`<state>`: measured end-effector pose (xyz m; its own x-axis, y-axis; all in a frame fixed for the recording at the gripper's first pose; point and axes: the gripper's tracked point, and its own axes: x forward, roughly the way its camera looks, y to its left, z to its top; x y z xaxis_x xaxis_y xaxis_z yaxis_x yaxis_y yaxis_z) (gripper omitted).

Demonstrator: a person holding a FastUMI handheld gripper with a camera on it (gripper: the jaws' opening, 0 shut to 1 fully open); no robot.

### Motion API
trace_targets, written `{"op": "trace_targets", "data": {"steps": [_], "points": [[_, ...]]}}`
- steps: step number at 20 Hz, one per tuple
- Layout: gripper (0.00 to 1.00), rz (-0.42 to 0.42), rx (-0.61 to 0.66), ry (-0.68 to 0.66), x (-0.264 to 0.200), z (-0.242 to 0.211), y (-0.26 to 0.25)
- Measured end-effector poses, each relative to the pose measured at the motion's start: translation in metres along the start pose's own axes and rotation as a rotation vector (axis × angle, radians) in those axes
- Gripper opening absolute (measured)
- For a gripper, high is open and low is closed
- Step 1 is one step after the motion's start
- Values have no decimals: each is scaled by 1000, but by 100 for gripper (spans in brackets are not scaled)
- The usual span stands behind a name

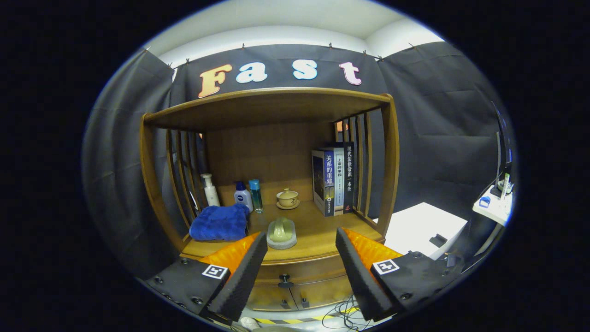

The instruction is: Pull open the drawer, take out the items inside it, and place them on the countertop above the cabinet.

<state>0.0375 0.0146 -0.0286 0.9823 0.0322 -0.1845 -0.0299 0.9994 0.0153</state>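
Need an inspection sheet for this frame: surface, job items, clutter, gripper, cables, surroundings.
Surface: wooden countertop of the cabinet, partly taken up.
Job's things: drawer shut, its knob between the fingers and beyond them; contents hidden.
Clutter: blue towel, pump bottle, two small bottles, lidded teacup on saucer, books upright, pale green piece on a grey stand.
Gripper: gripper open, fingers spread wide, short of the drawer, touching nothing.
Cables: loose wires on the floor below the cabinet, by yellow-black tape.
Surroundings: black cloth wall, white table beside the cabinet, white shelf with gear.
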Motion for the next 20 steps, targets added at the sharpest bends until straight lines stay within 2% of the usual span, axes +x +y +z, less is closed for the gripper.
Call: {"op": "trace_targets", "data": {"steps": [5,9,20], "points": [[98,37,2,-27,-1,15,18],[98,23,-38,-36,-2,20,20],[98,25,-35,-56,-6,33,20]]}}
